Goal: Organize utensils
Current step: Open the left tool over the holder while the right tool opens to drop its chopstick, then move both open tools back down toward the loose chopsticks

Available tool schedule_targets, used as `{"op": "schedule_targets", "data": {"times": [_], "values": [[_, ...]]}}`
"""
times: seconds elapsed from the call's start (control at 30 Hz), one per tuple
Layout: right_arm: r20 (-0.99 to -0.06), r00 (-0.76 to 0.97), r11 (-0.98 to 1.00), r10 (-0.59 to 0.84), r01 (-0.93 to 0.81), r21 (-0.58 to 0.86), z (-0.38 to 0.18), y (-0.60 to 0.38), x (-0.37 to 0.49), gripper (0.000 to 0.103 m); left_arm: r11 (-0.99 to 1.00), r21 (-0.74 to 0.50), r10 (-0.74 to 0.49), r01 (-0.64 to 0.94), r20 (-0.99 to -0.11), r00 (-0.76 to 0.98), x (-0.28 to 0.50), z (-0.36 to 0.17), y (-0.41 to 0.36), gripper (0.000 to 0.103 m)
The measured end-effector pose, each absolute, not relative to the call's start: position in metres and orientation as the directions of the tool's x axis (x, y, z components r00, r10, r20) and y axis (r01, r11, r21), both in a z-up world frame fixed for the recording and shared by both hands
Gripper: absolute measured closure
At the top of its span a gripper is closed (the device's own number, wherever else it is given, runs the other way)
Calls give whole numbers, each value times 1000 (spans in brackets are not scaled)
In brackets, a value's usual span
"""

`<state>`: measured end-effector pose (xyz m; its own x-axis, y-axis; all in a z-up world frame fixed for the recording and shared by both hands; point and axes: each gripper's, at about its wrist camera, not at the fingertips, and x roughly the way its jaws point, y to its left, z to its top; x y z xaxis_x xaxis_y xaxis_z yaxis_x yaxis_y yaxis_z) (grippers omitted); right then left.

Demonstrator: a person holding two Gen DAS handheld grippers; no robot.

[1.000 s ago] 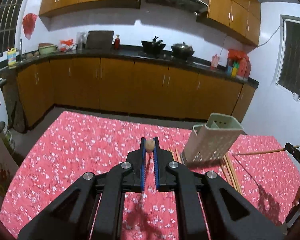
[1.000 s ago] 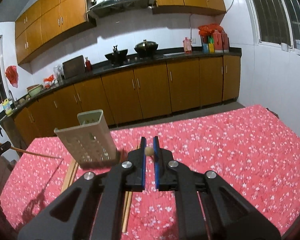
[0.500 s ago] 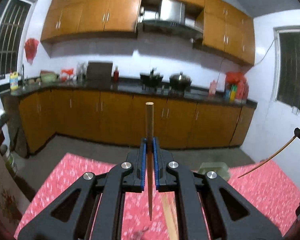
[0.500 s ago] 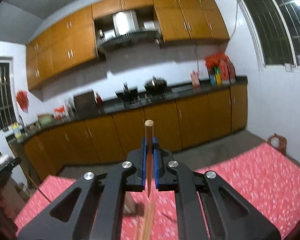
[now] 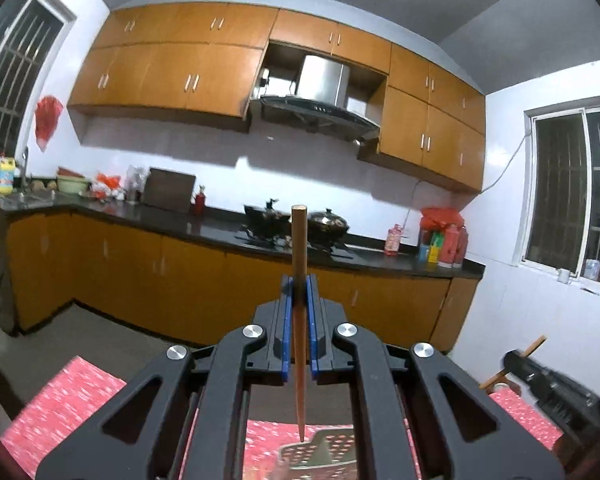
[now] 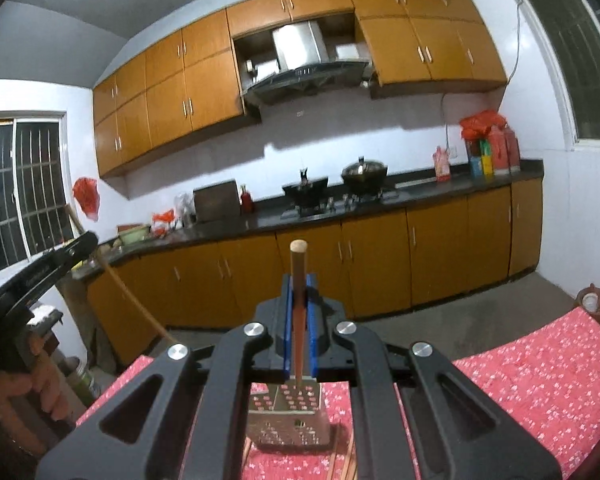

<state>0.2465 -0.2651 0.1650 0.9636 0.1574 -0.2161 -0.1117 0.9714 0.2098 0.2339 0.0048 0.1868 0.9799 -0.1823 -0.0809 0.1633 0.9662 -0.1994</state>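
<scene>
My left gripper (image 5: 299, 280) is shut on a wooden chopstick (image 5: 299, 240) that stands upright, its thin tip hanging just above the perforated utensil holder (image 5: 320, 456) at the bottom edge. My right gripper (image 6: 298, 280) is shut on a second chopstick (image 6: 298, 264), also upright, with its tip over the holder's (image 6: 288, 416) open top. The holder stands on the red flowered tablecloth (image 6: 540, 380). Each wrist view catches the other gripper at its side: the right gripper (image 5: 540, 376) and the left gripper (image 6: 40, 272).
Loose chopsticks (image 6: 342, 462) lie on the cloth beside the holder. Beyond the table's far edge a strip of grey floor (image 6: 480, 320) runs before the orange cabinets and dark counter (image 5: 220, 232). A person's hand (image 6: 20, 396) grips the left tool.
Both grippers have risen well above the table, each carrying its chopstick. The chopsticks now stand upright rather than end-on. The holder and cloth have dropped to the bottom of both views.
</scene>
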Motion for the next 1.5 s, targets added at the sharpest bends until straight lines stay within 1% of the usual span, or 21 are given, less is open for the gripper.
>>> {"op": "schedule_targets", "data": {"times": [0.07,0.13,0.33,0.4,0.43,0.5,0.57,0.6,0.63,0.7,0.8,0.9,1.0,1.07,1.1,1.17,1.23,1.3,1.4,1.5], "values": [[-244,956,970,163,-110,218,156,-265,255,95,962,-214,-196,169,-108,975,242,175,0,96],[-274,948,970,162,-102,219,146,-264,264,95,959,-226,-211,174,-153,965,252,159,-5,96],[-328,930,970,165,-93,224,126,-257,277,95,958,-230,-232,172,-269,935,277,122,-13,96],[-326,931,969,165,-91,230,124,-256,277,91,959,-230,-232,167,-291,928,279,117,-12,96],[-324,932,969,164,-91,229,124,-255,276,90,960,-229,-228,164,-295,928,278,116,-12,96],[-315,935,969,161,-89,229,125,-255,274,80,960,-227,-225,161,-293,929,276,116,-8,95],[-303,940,970,154,-86,227,127,-255,270,77,961,-227,-220,157,-289,932,272,119,-5,92],[-298,942,970,153,-86,227,129,-256,268,77,962,-229,-216,152,-285,934,271,121,-3,85],[-288,946,970,150,-85,228,132,-257,264,77,961,-234,-210,146,-276,938,268,125,0,75],[-271,952,970,145,-83,229,135,-261,256,77,960,-244,-200,137,-254,946,261,130,7,68],[-243,962,971,127,-70,230,140,-268,239,76,957,-258,-194,132,-232,953,250,139,16,68],[-249,964,973,93,-34,230,131,-280,222,73,956,-267,-182,121,-217,959,236,140,29,68],[-319,946,971,54,24,238,101,-296,216,72,957,-274,-163,97,-230,960,220,133,45,68],[-389,921,967,40,62,247,75,-306,219,72,964,-259,-131,61,-262,956,212,120,55,68],[-456,890,964,29,96,248,49,-311,224,72,969,-244,-115,41,-299,947,211,110,59,68],[-538,842,960,34,122,251,19,-315,230,72,977,-214,-97,19,-358,929,211,90,65,68],[-634,770,959,64,128,253,-22,-312,236,76,987,-162,-67,-5,-434,898,213,63,68,68],[-689,717,958,104,113,263,-49,-302,239,82,992,-121,-40,-26,-510,860,213,33,72,68],[-728,669,957,146,91,275,-74,-287,240,83,993,-113,-38,-36,-592,805,207,-4,77,68],[-739,653,958,163,73,276,-84,-277,240,83,992,-122,-51,-35,-638,768,201,-26,78,68]]}}
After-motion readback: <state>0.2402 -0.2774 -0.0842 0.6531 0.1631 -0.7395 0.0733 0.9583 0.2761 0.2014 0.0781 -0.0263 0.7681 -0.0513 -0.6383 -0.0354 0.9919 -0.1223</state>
